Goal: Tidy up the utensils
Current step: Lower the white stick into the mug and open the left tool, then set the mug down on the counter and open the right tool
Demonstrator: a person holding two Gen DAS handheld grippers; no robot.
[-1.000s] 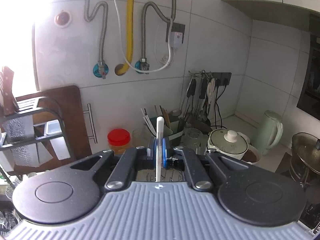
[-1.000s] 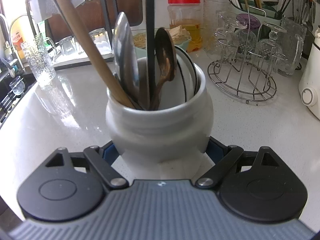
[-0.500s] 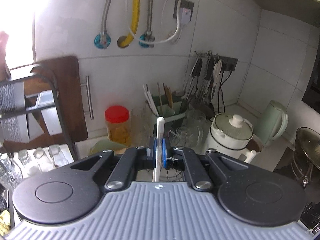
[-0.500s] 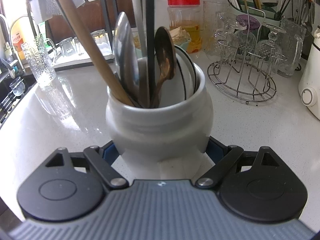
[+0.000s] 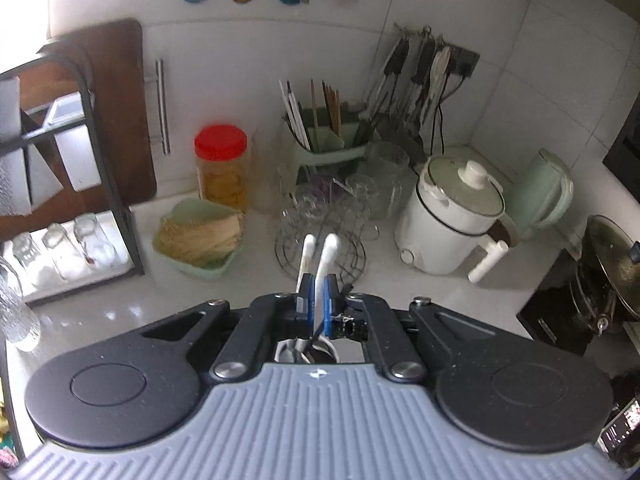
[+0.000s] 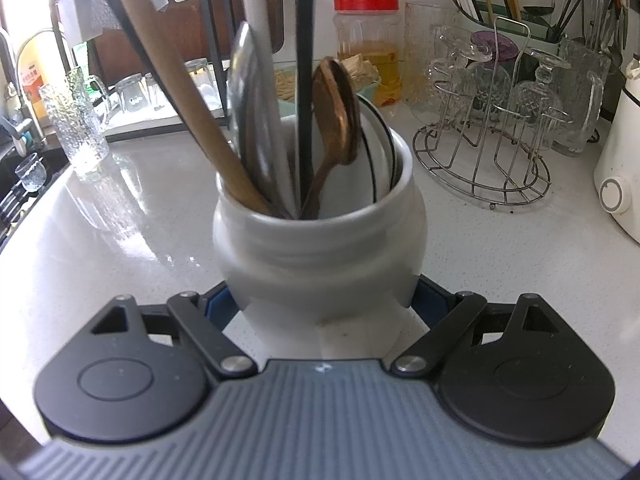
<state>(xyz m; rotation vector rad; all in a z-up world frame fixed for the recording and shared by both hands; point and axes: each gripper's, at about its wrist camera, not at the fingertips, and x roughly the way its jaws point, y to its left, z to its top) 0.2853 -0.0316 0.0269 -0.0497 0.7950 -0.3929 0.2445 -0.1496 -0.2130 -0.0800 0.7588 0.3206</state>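
Observation:
My left gripper (image 5: 317, 300) is shut on a white utensil handle (image 5: 327, 256) that sticks up between its blue pads; a second white handle (image 5: 307, 250) stands just left of it. Below the jaws I glimpse the rim of the white jar. My right gripper (image 6: 324, 304) is shut on the white ceramic utensil jar (image 6: 320, 248) on the counter. The jar holds a wooden spatula (image 6: 180, 80), a metal spoon (image 6: 244, 92), a brown wooden spoon (image 6: 334, 100), a black handle (image 6: 305, 80) and a pale handle (image 6: 256, 20) coming down from above.
A wire glass rack (image 6: 484, 152) with upturned glasses stands right of the jar. A red-lidded jar (image 5: 221, 168), a green chopstick holder (image 5: 324, 144), a white cooker (image 5: 452, 216), a kettle (image 5: 540, 196) and a green dish (image 5: 200, 240) line the back. A black shelf (image 5: 92, 152) stands left.
My left gripper has tilted down toward the counter and lowered the white utensil; its handle now shows inside the jar in the right wrist view. The right gripper and jar have stayed put.

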